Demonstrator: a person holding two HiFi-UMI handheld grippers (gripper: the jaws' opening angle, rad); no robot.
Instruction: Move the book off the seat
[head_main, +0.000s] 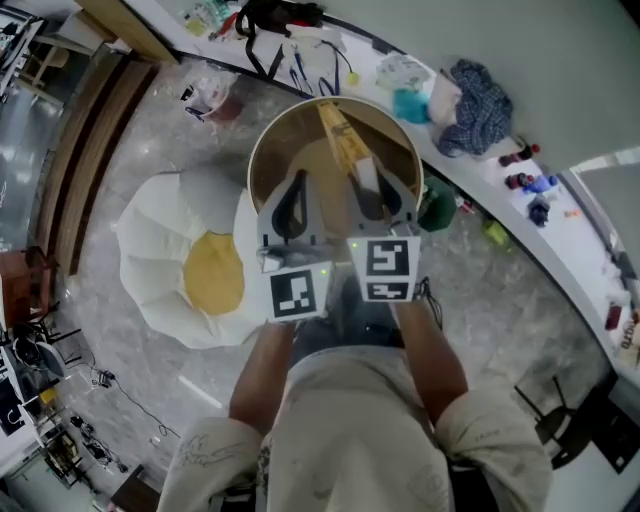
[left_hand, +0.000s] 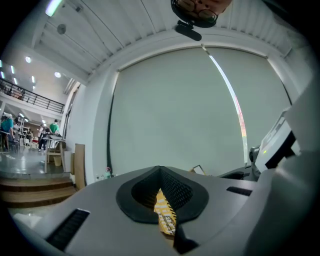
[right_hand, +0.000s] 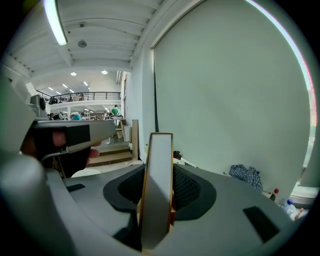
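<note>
Two holds on book (head_main: 338, 135): left gripper (head_main: 293, 195), right gripper (head_main: 374, 192), jaws clamped.

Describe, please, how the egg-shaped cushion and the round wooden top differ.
The egg-shaped cushion is white with a yellow centre and wavy-edged; the round wooden top is brown and circular. The cushion lies bare; the book shows over the wooden top. Both stand on the floor.

**Even, bright light; strong fisheye bend**

Your head view is evenly lit, with soft shadows and a faint sheen on the grey floor (head_main: 130, 150). Both gripper views bend hard at the edges and fall to black corners. A ceiling tube (right_hand: 55, 22) glares at the left of your right gripper view. The book (right_hand: 156, 190), near the lens, looks soft. A pinkish streak (left_hand: 235, 105) crosses the far pale wall (left_hand: 170, 110).
</note>
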